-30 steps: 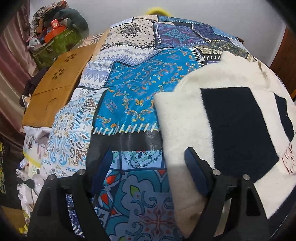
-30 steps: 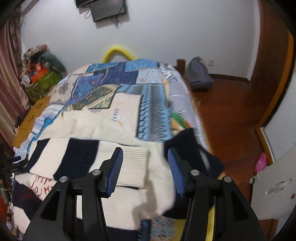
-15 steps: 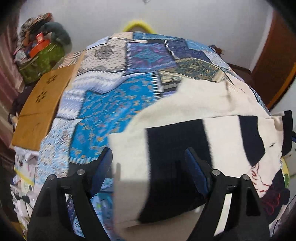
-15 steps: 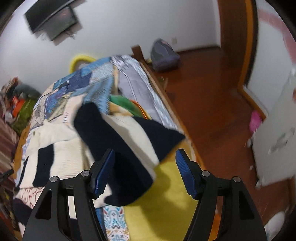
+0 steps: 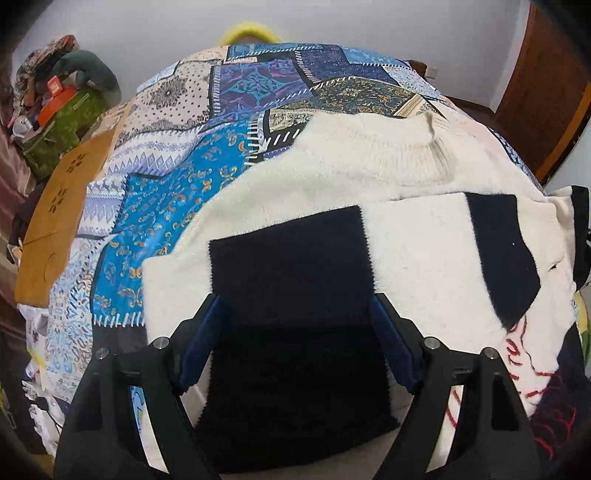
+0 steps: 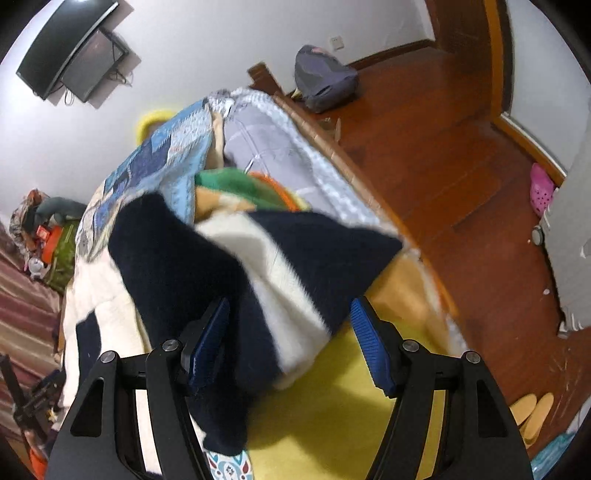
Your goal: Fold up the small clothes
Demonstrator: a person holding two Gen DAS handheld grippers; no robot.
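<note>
Starting at the far left of my left wrist view, I see a heap of bags and clothes (image 5: 55,107) against the wall, then a tan board with flower cut-outs (image 5: 61,210) lying along the edge of the bed. Next comes the blue patchwork quilt (image 5: 166,206), which covers the bed to the yellow headboard (image 5: 249,31). On the quilt lies the cream and navy sweater (image 5: 332,229), spread flat, its ribbed collar (image 5: 432,151) toward the far side and red stitching near the right edge. My left gripper (image 5: 295,343) hangs over one navy block with its jaws released and wide; the blue pads (image 5: 201,339) stand at either side of the block, and I see no cloth pinched between them.

In my right wrist view, a dark screen (image 6: 70,55) is mounted on the wall at upper left. Below it the same sweater (image 6: 236,258) is bunched up, a navy and cream part of it lifted off the yellow sheet (image 6: 332,417). My right gripper (image 6: 291,339) has its jaws apart, and the fabric passes between them. The cloth is blurred, so I think it brushes the left pad, but the right pad stands clear. Farther right is the wooden floor (image 6: 461,177), a grey backpack (image 6: 325,81), a pink clog (image 6: 541,190) and tan slippers (image 6: 532,410).
</note>
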